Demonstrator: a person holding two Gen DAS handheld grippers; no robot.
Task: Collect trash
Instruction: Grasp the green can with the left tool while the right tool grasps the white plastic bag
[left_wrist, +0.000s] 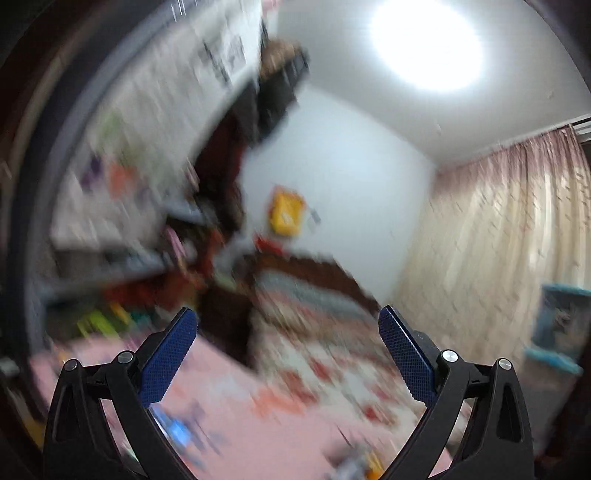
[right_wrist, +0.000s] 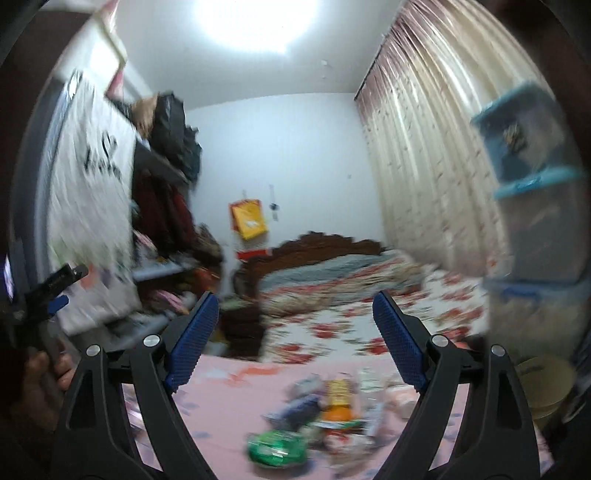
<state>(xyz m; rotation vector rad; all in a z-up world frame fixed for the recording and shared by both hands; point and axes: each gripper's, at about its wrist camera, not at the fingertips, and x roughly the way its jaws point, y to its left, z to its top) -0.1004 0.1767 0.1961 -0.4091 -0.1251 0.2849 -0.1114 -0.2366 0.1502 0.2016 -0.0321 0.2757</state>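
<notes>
A heap of trash (right_wrist: 325, 417) lies on a pink cloth (right_wrist: 229, 398): a green packet (right_wrist: 277, 448), an orange and yellow wrapper (right_wrist: 338, 400) and crumpled clear plastic. My right gripper (right_wrist: 295, 299) is held level above and short of the heap, its jaws wide open and empty. The left wrist view is badly blurred. There my left gripper (left_wrist: 287, 317) is also open and empty over the pink cloth (left_wrist: 229, 413), with a few blurred scraps (left_wrist: 354, 463) at the bottom edge. In the right wrist view part of the left gripper (right_wrist: 55, 284) shows at the left, with a hand (right_wrist: 40, 369) on its handle.
A big white plastic bag (right_wrist: 88, 206) with black print hangs at the left beside a crowded clothes rack (right_wrist: 170, 192). Behind the cloth stands a bed (right_wrist: 351, 306) with a floral cover. Curtains (right_wrist: 424, 166), stacked blue-lidded boxes (right_wrist: 532, 206) and a yellowish tub (right_wrist: 543, 384) fill the right.
</notes>
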